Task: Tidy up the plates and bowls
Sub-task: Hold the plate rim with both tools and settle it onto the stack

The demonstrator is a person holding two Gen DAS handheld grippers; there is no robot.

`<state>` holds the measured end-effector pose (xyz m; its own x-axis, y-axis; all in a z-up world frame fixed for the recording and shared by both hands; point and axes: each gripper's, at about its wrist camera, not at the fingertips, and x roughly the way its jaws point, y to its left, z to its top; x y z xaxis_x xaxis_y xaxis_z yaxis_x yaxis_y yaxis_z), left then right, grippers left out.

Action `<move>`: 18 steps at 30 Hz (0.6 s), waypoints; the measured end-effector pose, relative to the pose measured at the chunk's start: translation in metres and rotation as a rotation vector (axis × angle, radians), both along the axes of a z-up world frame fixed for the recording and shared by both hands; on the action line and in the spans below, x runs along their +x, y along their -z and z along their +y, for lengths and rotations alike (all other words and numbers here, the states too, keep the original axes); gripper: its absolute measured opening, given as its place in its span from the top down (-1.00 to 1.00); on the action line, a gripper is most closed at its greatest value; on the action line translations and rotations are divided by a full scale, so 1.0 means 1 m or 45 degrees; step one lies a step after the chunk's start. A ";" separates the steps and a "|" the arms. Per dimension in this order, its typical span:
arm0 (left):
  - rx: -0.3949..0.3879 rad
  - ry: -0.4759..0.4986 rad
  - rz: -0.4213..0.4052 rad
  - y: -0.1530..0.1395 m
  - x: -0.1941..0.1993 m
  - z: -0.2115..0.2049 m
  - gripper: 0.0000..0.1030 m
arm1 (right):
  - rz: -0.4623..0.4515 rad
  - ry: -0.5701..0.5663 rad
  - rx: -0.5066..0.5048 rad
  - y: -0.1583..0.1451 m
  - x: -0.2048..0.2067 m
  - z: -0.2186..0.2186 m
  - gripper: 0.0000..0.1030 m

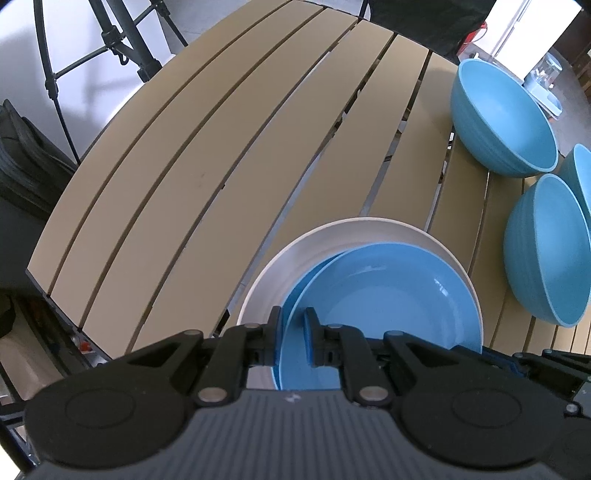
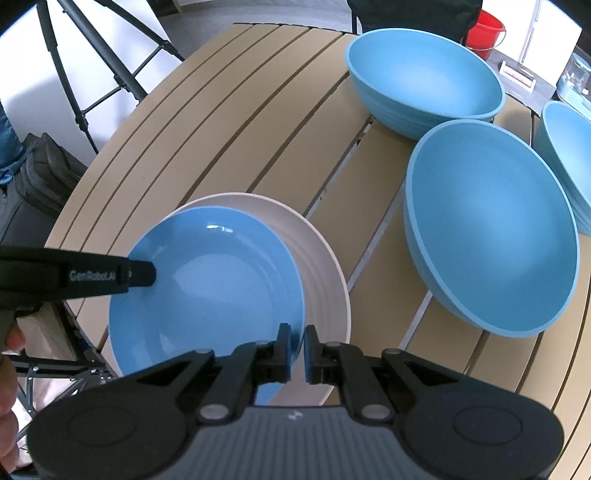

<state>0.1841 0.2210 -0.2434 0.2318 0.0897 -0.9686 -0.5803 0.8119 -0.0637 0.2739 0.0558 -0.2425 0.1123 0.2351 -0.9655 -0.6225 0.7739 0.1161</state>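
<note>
A blue plate [image 1: 388,291] lies tilted on a larger white plate [image 1: 332,236] on the slatted tan table [image 1: 166,177]. A second blue rim shows under it in the left wrist view. My left gripper [image 1: 293,334] is shut on the blue plate's near rim. In the right wrist view the blue plate [image 2: 207,280] rests on the white plate [image 2: 321,266]; my left gripper's finger [image 2: 136,275] sits on its left rim. My right gripper [image 2: 297,352] is nearly shut around the blue plate's near right rim. Three blue bowls [image 2: 491,229] [image 2: 424,77] [image 2: 569,147] stand to the right.
A black tripod [image 2: 92,66] and a dark bag [image 2: 40,177] stand left of the table. A red bucket [image 2: 484,33] and a dark chair back are beyond the far edge. The bowls also show in the left wrist view [image 1: 502,118] [image 1: 546,247].
</note>
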 end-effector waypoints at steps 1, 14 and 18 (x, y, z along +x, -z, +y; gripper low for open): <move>-0.002 0.003 -0.001 0.000 0.000 0.000 0.76 | -0.002 0.002 0.002 0.000 0.000 0.000 0.87; -0.008 0.050 -0.006 0.000 0.003 -0.002 0.76 | -0.003 0.040 0.014 0.000 0.003 -0.006 0.87; -0.030 0.038 -0.018 -0.001 0.001 0.001 0.76 | -0.001 0.044 0.017 0.000 0.003 -0.006 0.87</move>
<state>0.1852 0.2217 -0.2422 0.2475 0.0597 -0.9671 -0.5546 0.8271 -0.0908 0.2770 0.0498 -0.2426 0.1213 0.2442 -0.9621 -0.5955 0.7933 0.1263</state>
